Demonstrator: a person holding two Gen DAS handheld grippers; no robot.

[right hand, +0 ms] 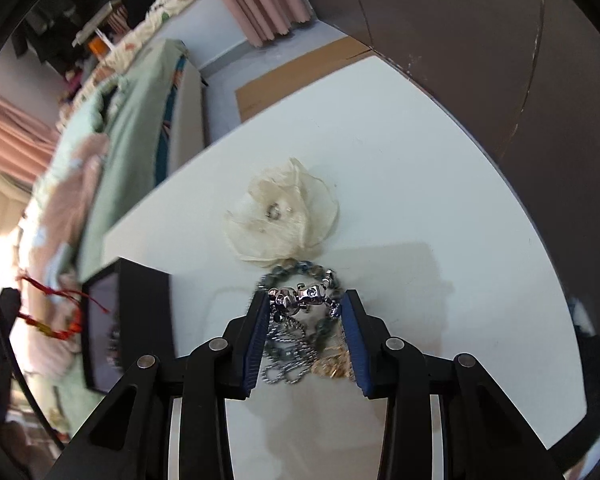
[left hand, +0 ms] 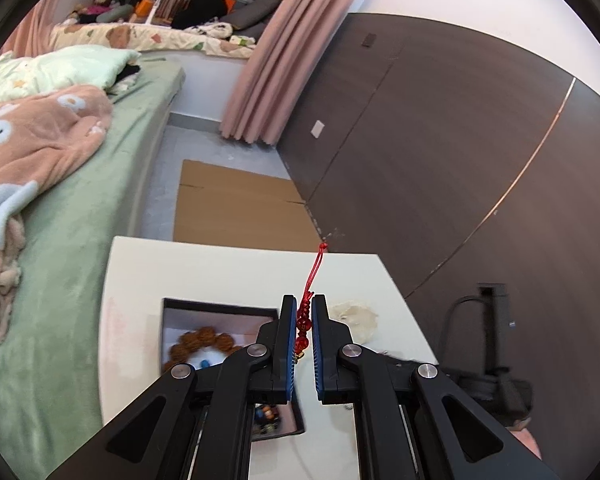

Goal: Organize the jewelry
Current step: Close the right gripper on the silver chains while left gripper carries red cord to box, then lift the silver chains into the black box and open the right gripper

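Observation:
My left gripper [left hand: 304, 306] is shut on a red beaded cord bracelet [left hand: 303, 323], held above the white table [left hand: 228, 268]; its cord sticks out forward. The bracelet also shows blurred at the left of the right wrist view [right hand: 56, 320]. Below it stands a black jewelry box [left hand: 216, 310] holding a brown bead bracelet [left hand: 204, 342]; the box also shows in the right wrist view [right hand: 148, 304]. My right gripper [right hand: 304, 300] is open around a pile of jewelry [right hand: 300, 320]: a silver charm bracelet [right hand: 300, 294], a green bead strand, silver and gold chains. A cream fabric flower [right hand: 280, 216] lies just beyond.
A bed with green sheet [left hand: 80, 200] and pink blanket lies left of the table. A dark wooden wall [left hand: 440, 140] is on the right. Flat cardboard [left hand: 236, 208] lies on the floor beyond the table. A dark stand with cables [left hand: 488, 340] is at the right.

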